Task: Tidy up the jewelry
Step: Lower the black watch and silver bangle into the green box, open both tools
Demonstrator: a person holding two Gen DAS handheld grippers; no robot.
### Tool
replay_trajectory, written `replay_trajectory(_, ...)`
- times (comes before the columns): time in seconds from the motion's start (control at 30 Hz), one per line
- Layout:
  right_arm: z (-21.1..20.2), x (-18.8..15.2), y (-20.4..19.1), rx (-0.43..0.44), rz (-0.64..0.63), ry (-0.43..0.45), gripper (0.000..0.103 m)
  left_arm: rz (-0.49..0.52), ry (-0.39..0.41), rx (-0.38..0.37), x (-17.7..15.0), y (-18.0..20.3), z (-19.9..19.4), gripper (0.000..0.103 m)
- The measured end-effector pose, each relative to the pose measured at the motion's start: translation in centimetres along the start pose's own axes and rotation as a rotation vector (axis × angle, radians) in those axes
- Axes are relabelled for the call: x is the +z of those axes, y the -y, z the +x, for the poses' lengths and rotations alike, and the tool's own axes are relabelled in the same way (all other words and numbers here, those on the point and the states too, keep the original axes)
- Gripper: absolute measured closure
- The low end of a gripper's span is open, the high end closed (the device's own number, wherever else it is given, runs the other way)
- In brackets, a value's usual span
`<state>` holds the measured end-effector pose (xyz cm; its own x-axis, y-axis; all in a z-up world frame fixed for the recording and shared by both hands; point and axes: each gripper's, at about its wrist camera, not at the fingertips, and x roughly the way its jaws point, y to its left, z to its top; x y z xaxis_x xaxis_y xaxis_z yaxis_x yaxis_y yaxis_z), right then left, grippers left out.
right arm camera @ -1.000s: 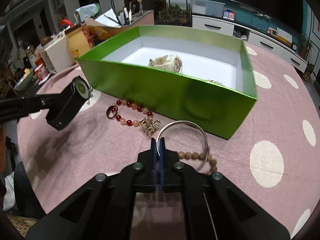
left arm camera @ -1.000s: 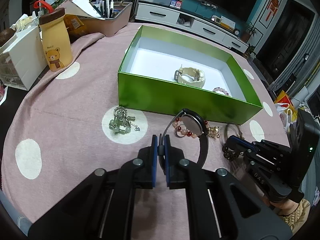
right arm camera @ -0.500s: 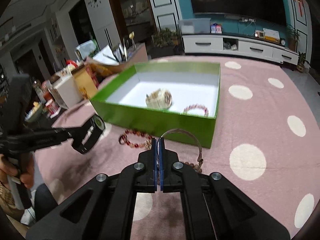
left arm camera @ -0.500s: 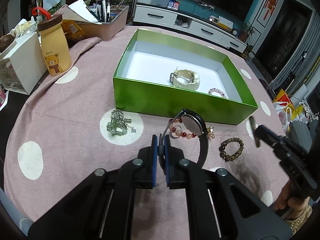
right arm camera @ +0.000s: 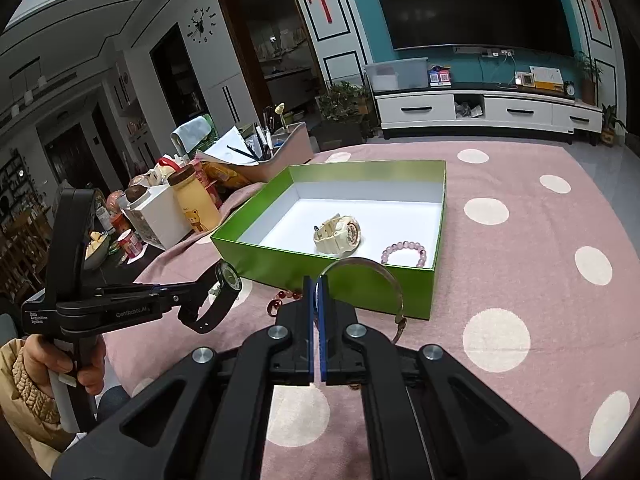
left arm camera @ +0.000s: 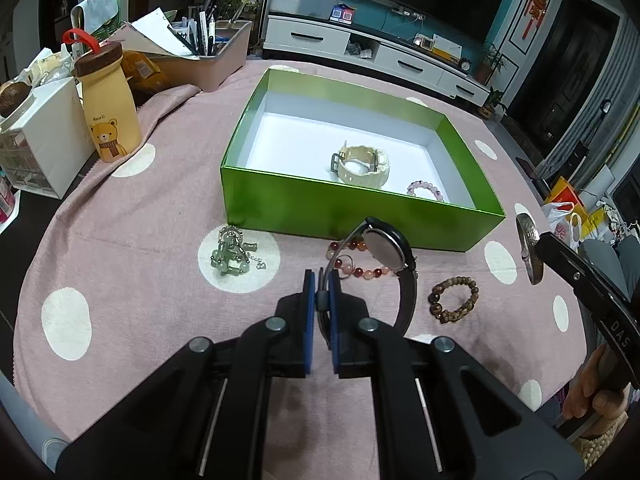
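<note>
My left gripper (left arm camera: 321,282) is shut on the strap of a black watch (left arm camera: 387,247), held above the pink dotted cloth in front of the green box (left arm camera: 352,210). My right gripper (right arm camera: 318,280) is shut on a silver bangle (right arm camera: 384,276), lifted near the box's front wall (right arm camera: 328,280); the bangle also shows at the right edge of the left wrist view (left arm camera: 528,254). Inside the box lie a cream watch (left arm camera: 362,164) and a pink bead bracelet (left arm camera: 425,191). On the cloth lie a red bead bracelet (left arm camera: 356,264), a brown bead bracelet (left arm camera: 454,298) and a green bead piece (left arm camera: 234,256).
A yellow bear bottle (left arm camera: 106,104), a white drawer unit (left arm camera: 36,136) and a pink pen tray (left arm camera: 208,60) stand at the far left of the round table. The table edge runs close at the left and right.
My right gripper has lifted the silver bangle off the cloth and risen well above the table. My left gripper has also risen a little with the black watch.
</note>
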<state>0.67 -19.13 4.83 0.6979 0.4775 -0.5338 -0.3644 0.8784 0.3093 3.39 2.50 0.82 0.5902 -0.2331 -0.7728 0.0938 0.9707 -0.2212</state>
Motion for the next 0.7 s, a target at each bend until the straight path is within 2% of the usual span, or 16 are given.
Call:
replay_trajectory(0.27,-0.6,-0.4,0.5,0.035,0.021,0.013,0.101,0.01,0.006,0.002,0.1,0.5,-0.3,0.097)
replay_trajectory(0.7,-1.5,-0.3,1.0,0.044,0.037,0.043,0.101,0.027,0.036,-0.008,0.9,0.7,-0.9,0.097)
